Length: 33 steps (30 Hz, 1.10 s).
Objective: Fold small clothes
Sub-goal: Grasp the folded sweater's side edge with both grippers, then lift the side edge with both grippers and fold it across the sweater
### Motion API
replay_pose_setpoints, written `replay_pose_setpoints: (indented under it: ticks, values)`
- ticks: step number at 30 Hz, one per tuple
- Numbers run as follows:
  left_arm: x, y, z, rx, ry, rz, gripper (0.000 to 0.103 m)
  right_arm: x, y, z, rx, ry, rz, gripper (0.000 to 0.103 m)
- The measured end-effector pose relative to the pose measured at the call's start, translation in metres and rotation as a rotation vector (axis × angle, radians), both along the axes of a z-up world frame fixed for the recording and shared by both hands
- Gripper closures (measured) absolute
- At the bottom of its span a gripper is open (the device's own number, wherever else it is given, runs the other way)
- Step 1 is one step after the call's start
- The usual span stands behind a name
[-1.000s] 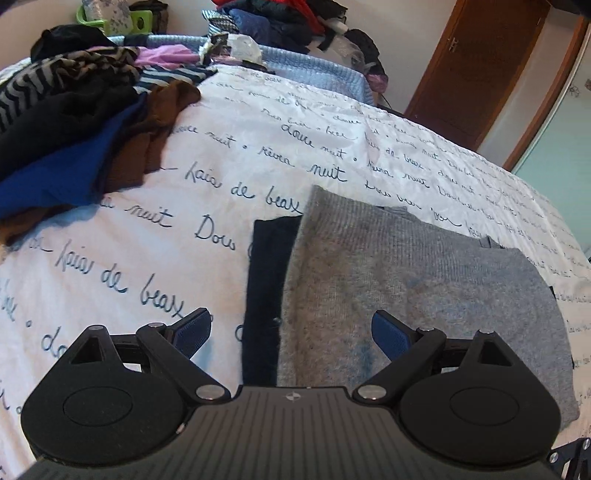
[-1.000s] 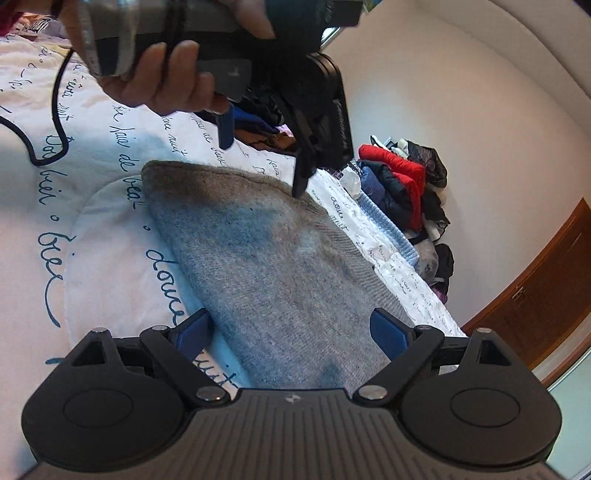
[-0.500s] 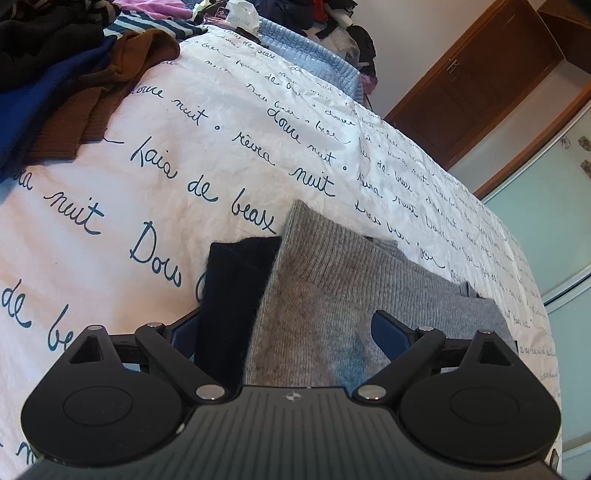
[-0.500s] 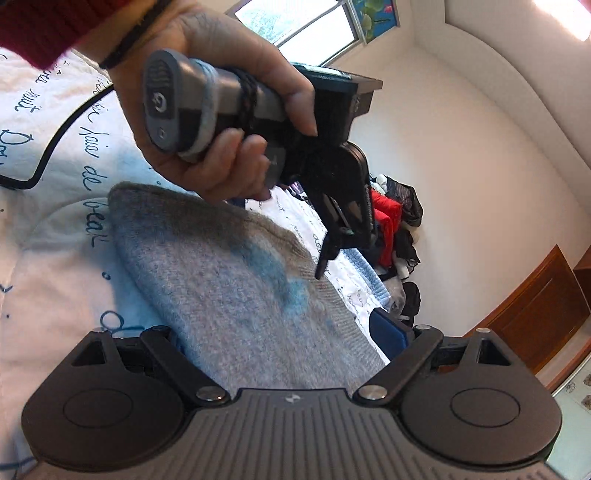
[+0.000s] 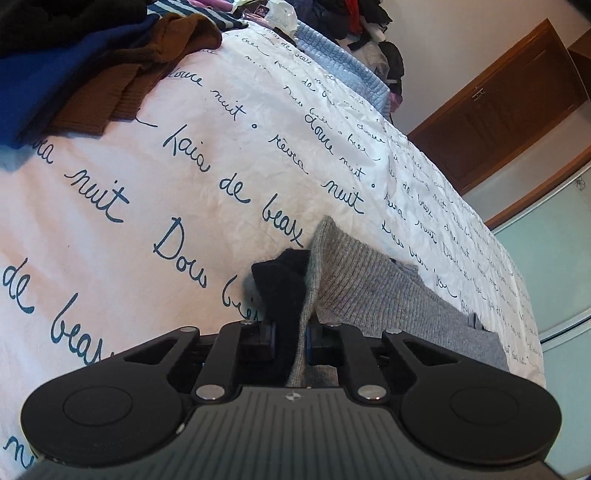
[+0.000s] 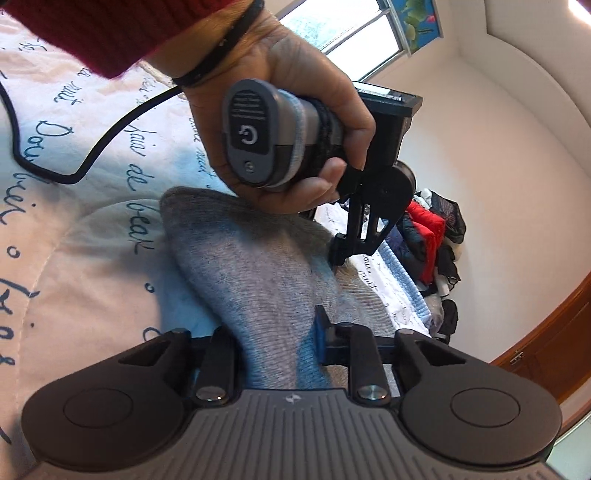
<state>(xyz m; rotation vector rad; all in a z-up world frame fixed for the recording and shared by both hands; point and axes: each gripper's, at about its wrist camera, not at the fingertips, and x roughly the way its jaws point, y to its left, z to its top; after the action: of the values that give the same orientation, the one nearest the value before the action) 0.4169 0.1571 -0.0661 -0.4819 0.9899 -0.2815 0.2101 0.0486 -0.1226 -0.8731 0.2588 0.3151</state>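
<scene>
The left hand-held gripper (image 5: 290, 341) is closing, pinching the grey knit sweater (image 5: 373, 295) and a dark garment (image 5: 284, 284) bunched beside it; the right hand-held gripper (image 6: 275, 341) is closing on the sweater's other corner, over the script-printed bedspread (image 5: 184, 177)

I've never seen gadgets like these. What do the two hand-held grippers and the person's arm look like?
Each hand-held gripper, left and right, is black plastic with a ribbed body, round discs on both sides, silver screws and blue pads. The left one has a grey handle with a power symbol and a black cable. The person wears a red sleeve and a black wristband.
</scene>
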Motion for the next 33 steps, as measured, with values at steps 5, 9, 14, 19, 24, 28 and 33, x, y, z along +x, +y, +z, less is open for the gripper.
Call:
replay_pose_setpoints:
  ticks: [5,9,14,19,24,28,33]
  values:
    - [-0.011,-0.016,0.021,0.089,-0.02,0.006,0.091,0.003,-0.018,0.017,0.119,0.03,0.022,0.085]
    - [-0.023,-0.031,0.046,0.168,-0.058,-0.002,0.091,0.003,-0.041,0.037,0.276,0.071,0.023,0.086]
    - [-0.036,-0.049,0.076,0.199,-0.09,0.004,0.091,0.003,-0.079,0.064,0.497,0.13,0.012,0.086]
    - [-0.051,-0.076,0.103,0.199,-0.122,0.006,0.091,0.006,-0.124,0.088,0.708,0.191,-0.013,0.086]
    - [-0.061,-0.112,0.127,0.204,-0.174,0.002,0.091,0.003,-0.165,0.101,0.866,0.23,-0.036,0.086]
    - [-0.068,-0.148,0.145,0.264,-0.253,-0.007,0.091,0.008,-0.198,0.104,1.017,0.273,-0.047,0.086]
    - [-0.073,-0.186,0.164,0.304,-0.32,-0.027,0.091,0.015,-0.23,0.1,1.216,0.331,-0.038,0.086]
